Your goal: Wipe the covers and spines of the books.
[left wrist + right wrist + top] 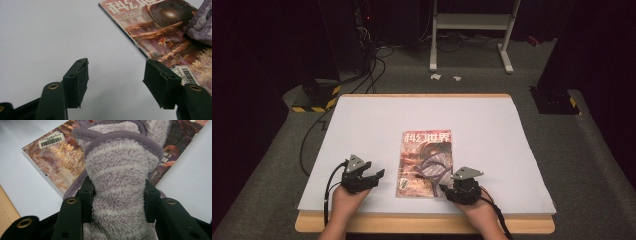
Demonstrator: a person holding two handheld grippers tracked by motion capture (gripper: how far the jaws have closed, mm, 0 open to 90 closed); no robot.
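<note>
Right gripper [117, 202]: jaws clenched on a lilac striped fleece cloth [120, 170], whose bulk hides the pads and much of the glossy rust-coloured magazine [57, 160] beyond them. Left gripper [116, 80]: jaws released over bare white table cover [50, 37], the magazine's barcoded corner just past one jaw. In the high view the cloth is small and hard to make out.

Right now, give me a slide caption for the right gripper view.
Right claw clamps a bunched lilac fleece cloth lying over a magazine on the white table.
</note>
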